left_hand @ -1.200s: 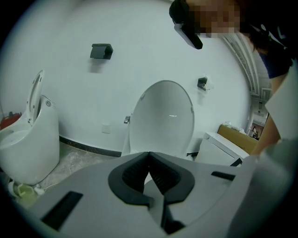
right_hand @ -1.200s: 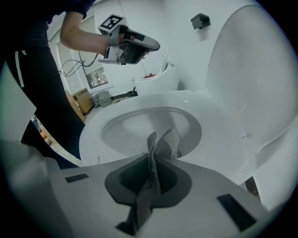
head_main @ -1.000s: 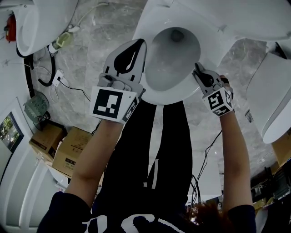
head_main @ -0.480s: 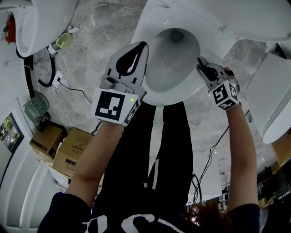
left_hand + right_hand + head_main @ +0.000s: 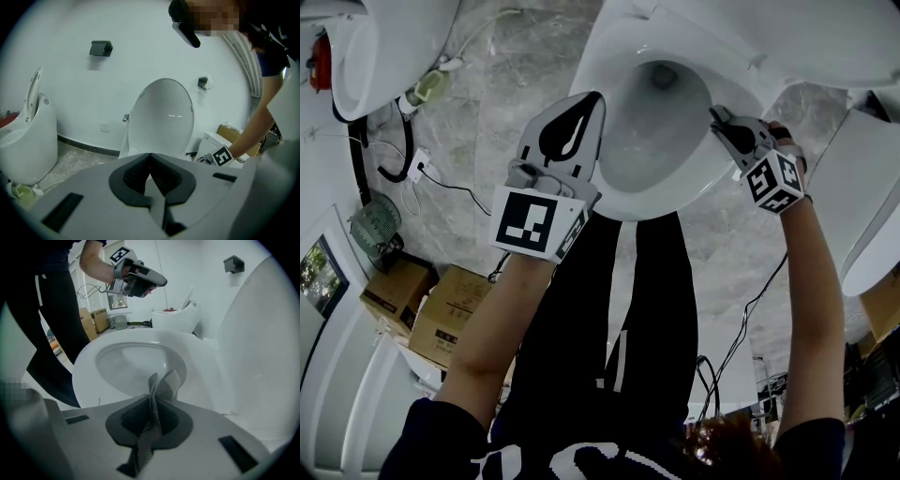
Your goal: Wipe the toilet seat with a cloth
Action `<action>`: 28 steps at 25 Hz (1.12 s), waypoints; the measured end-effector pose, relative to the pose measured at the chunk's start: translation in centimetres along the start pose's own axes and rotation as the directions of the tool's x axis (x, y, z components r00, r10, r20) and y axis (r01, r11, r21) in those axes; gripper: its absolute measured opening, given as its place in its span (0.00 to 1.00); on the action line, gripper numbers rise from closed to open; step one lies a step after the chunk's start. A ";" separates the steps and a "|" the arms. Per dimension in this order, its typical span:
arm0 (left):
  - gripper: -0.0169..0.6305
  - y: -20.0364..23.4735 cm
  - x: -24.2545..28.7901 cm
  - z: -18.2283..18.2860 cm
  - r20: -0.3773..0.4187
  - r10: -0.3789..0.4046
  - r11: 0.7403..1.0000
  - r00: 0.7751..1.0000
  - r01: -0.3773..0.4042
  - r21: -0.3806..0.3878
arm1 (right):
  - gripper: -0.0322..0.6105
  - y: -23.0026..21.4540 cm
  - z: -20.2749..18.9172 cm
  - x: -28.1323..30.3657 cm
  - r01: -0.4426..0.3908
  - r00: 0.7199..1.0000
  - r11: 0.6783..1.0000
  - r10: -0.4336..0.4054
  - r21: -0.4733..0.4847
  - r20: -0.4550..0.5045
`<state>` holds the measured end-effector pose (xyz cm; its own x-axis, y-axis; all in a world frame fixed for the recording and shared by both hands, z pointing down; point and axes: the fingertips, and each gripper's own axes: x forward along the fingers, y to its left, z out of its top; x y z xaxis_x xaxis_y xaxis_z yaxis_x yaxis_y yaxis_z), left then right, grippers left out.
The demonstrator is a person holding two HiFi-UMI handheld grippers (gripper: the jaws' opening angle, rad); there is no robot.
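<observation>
1. Arms (image 5: 502, 319) reach forward and down from the person, a two-jaw gripper in each hand, both over one toilet.
2. The left gripper (image 5: 595, 98) hangs above the near left part of the rim. In its own view the jaws are pressed together with nothing between them.
3. The right gripper (image 5: 714, 113) sits at the right side of the rim. Its jaws are clamped on the cloth (image 5: 161, 387), a grey woven piece bunched into a folded tuft that pokes out past the tips, with a tail trailing back under them.
4. The toilet seat (image 5: 626, 200) lies directly ahead of and below that tuft. It is a smooth, glossy white ring, and its long axis runs away from the person towards the wall. Whether the cloth is touching the ring or sits just above it cannot be told.
5. The right hand is plainly the nearer one for the job. The coming move probably calls for pressing the tuft down and running it along the ring's right side.
6. Beyond the bowl, the lid (image 5: 161, 117) stands upright against the wall.
7. Farther left, a second toilet (image 5: 23, 140) stands on the marbled floor (image 5: 79, 157).
</observation>
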<state>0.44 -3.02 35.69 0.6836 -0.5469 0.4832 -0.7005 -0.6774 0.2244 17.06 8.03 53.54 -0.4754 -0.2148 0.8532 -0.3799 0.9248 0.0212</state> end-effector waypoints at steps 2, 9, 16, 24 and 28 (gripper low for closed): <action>0.04 0.0 0.0 0.0 0.000 -0.001 1.000 1.000 0.001 -0.001 | 0.09 -1.0 0.0 -0.1 0.005 1.000 1.000 -0.005 -0.030 -0.013; 0.04 -0.1 -0.1 -0.2 0.002 -0.006 1.000 1.000 0.006 -0.008 | 0.09 -2.4 0.2 0.0 -0.030 0.998 0.986 0.019 -0.162 -0.064; 0.04 0.4 -0.5 -0.4 0.001 -0.001 1.000 1.000 0.001 -0.015 | 0.09 -3.7 0.6 0.5 -0.081 0.993 0.953 0.052 -0.291 -0.106; 0.04 0.6 -0.6 -0.9 -0.004 0.004 1.000 1.000 -0.004 -0.021 | 0.09 -4.8 1.2 1.1 -0.062 0.995 0.974 0.044 -0.219 -0.086; 0.04 0.5 -0.2 -1.0 -0.003 -0.001 1.000 1.000 0.001 -0.020 | 0.09 -5.5 1.4 1.6 -0.050 0.996 0.972 0.031 -0.231 -0.086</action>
<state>-0.29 -2.73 36.58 0.6836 -0.5448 0.4857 -0.7040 -0.6677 0.2419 17.26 2.19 54.09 -0.4169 -0.1586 0.8950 -0.1619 0.9819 0.0986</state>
